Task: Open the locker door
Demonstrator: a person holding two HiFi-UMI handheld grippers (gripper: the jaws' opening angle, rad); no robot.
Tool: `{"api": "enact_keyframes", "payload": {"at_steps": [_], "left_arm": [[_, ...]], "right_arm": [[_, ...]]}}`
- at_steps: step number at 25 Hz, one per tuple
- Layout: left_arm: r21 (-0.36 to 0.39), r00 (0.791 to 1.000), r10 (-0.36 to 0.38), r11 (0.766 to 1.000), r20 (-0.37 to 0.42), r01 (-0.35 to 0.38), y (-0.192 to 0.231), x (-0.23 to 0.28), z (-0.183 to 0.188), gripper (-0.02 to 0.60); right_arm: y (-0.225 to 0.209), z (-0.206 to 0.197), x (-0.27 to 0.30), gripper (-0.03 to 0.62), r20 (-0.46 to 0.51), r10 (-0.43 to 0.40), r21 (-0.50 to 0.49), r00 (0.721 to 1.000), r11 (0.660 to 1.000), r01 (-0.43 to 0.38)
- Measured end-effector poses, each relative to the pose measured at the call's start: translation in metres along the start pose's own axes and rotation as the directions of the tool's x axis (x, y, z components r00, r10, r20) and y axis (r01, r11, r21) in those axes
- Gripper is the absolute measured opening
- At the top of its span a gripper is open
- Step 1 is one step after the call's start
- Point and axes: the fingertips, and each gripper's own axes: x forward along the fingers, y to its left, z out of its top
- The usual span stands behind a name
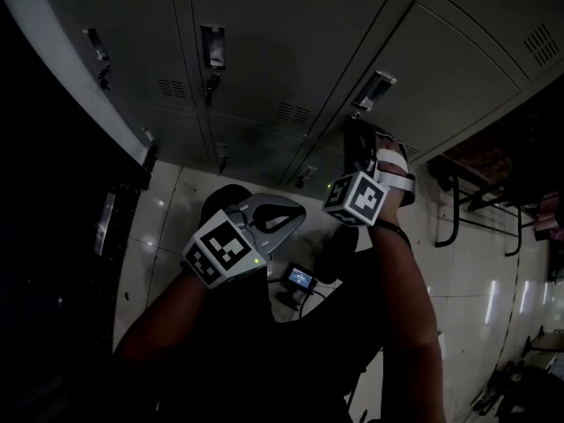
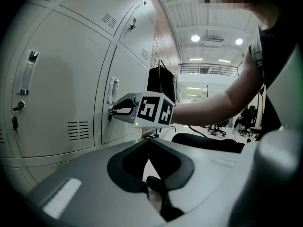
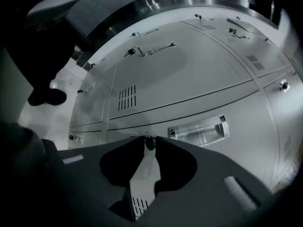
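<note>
The grey locker door [image 3: 199,79] fills the right gripper view, with a clear recessed handle [image 3: 199,129] and a small dark key [image 3: 150,143] in the lock beside it. My right gripper [image 3: 150,140] is up against the door, its jaws slightly apart with the key between the tips. In the head view the right gripper [image 1: 359,139] reaches just below that handle [image 1: 374,89]. My left gripper [image 1: 264,214] hangs back from the lockers, low and left, shut with nothing in it. From the left gripper view the right gripper [image 2: 116,110] sits at the lock under the handle [image 2: 112,90].
More locker doors with handles and hanging keys run left [image 1: 211,47] and below [image 1: 222,152]. A dark cabinet [image 1: 53,236] stands at the left. A metal bench frame [image 1: 467,201] is at the right. A small lit device [image 1: 300,278] lies on the tiled floor.
</note>
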Motion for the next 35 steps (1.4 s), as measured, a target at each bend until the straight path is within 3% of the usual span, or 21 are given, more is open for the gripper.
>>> {"api": "enact_keyframes", "payload": {"at_steps": [2, 10, 16, 23, 29, 35], "left_arm": [[0.0, 1.0, 0.0, 1.0, 0.0, 0.0, 0.0, 0.0, 0.0, 0.012], [0.005, 1.0, 0.004, 1.0, -0.012, -0.004, 0.002, 0.0, -0.005, 0.012], [0.011, 1.0, 0.007, 1.0, -0.029, -0.006, 0.002, 0.002, -0.007, 0.012], [0.017, 0.999, 0.006, 1.0, -0.053, -0.005, 0.0, 0.006, -0.009, 0.012], [0.026, 0.998, 0.013, 1.0, -0.065, -0.011, 0.0, 0.008, -0.01, 0.012], [0.03, 0.997, 0.013, 0.999, -0.08, -0.011, -0.001, 0.009, -0.012, 0.012]], "right_arm": [[0.002, -0.002, 0.002, 0.041, -0.01, -0.031, -0.034, 0.999, 0.999, 0.031], [0.018, -0.008, -0.053, 0.038, 0.073, -0.05, 0.032, 0.996, 0.998, 0.048], [0.035, -0.041, -0.119, 0.041, 0.108, -0.041, 0.041, 0.993, 0.999, 0.036], [0.042, -0.101, -0.175, 0.041, 0.029, -0.067, 0.078, 0.997, 0.995, 0.064], [0.042, -0.145, -0.195, 0.041, -0.059, -0.102, -0.025, 0.993, 0.995, 0.1], [0.037, -0.177, -0.206, 0.035, -0.146, -0.128, -0.03, 0.981, 0.992, 0.125]]}}
